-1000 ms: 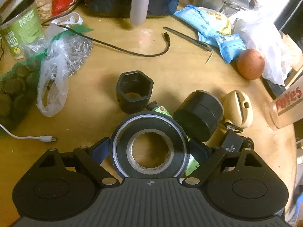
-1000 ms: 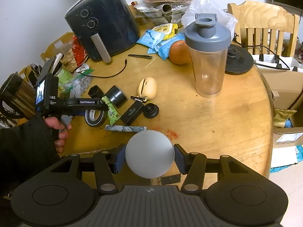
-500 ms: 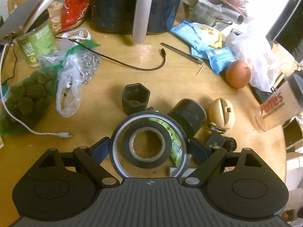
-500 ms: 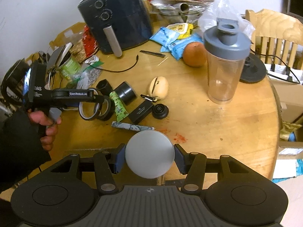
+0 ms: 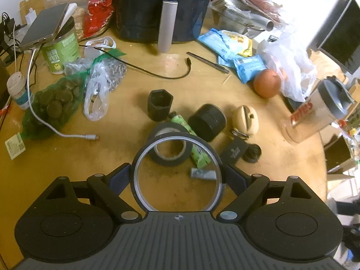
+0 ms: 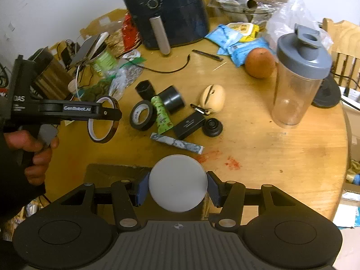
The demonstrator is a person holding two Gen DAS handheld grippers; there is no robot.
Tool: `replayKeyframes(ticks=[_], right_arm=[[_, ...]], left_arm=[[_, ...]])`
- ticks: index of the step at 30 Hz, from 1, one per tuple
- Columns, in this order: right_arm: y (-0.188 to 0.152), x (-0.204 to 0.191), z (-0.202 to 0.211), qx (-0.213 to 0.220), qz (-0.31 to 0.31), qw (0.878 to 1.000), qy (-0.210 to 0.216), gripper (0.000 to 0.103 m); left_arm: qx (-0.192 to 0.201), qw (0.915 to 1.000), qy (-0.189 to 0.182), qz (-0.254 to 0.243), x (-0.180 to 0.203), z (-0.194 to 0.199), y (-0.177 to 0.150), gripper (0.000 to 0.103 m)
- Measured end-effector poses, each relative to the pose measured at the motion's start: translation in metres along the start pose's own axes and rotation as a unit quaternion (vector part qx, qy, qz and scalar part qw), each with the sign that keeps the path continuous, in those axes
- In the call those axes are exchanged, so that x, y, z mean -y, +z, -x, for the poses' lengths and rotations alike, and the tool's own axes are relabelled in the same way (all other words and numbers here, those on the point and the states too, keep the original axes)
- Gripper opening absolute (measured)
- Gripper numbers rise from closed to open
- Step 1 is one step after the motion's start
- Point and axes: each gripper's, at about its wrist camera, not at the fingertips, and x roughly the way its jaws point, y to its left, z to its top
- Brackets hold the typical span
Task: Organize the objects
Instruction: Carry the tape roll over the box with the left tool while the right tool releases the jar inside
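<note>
My left gripper [image 5: 176,176] is shut on a thin dark tape ring with a clear core [image 5: 177,137], held by its outer edge above the round wooden table [image 5: 126,121]. In the right wrist view the same ring [image 6: 101,140] hangs upright in the left gripper [image 6: 110,114], held by a hand in a dark sleeve at the left. A thicker black tape roll [image 5: 157,130] lies flat on the table below, beside a green tube [image 5: 195,153]. My right gripper [image 6: 177,183] is shut on a flat grey disc [image 6: 177,175] over the table's near edge.
A hex socket [image 5: 160,104], black cylinder [image 5: 207,121], beige shell-shaped case [image 5: 245,119], black fob [image 5: 235,150] and grey stick [image 6: 177,144] cluster mid-table. A shaker bottle [image 6: 297,78], orange [image 6: 259,63], air fryer [image 6: 166,11], bags and cables ring the back.
The left gripper has lifted the thin ring up off the black tape roll and drawn back, leaving the roll on the table. The right gripper's view has rolled slightly; the disc stays gripped.
</note>
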Motion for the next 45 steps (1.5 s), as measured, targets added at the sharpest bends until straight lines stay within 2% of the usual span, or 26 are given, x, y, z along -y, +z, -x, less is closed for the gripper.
replayKeyframes(ticks=[13, 28, 45], right_arm=[[-0.001, -0.015, -0.016, -0.032, 0.04, 0.998, 0.026, 0.056], [-0.005, -0.033, -0.045, -0.087, 0.088, 0.992, 0.03, 0.056], [-0.01, -0.03, -0.062, -0.107, 0.1, 0.989, 0.008, 0.056]], left_arm=[[-0.048, 0.9986, -0.001, -0.02, 0.008, 0.025, -0.03, 0.09], [-0.126, 0.9912, -0.017, -0.035, 0.013, 0.012, -0.072, 0.09], [-0.147, 0.9882, -0.014, -0.04, 0.022, -0.004, -0.079, 0.09]])
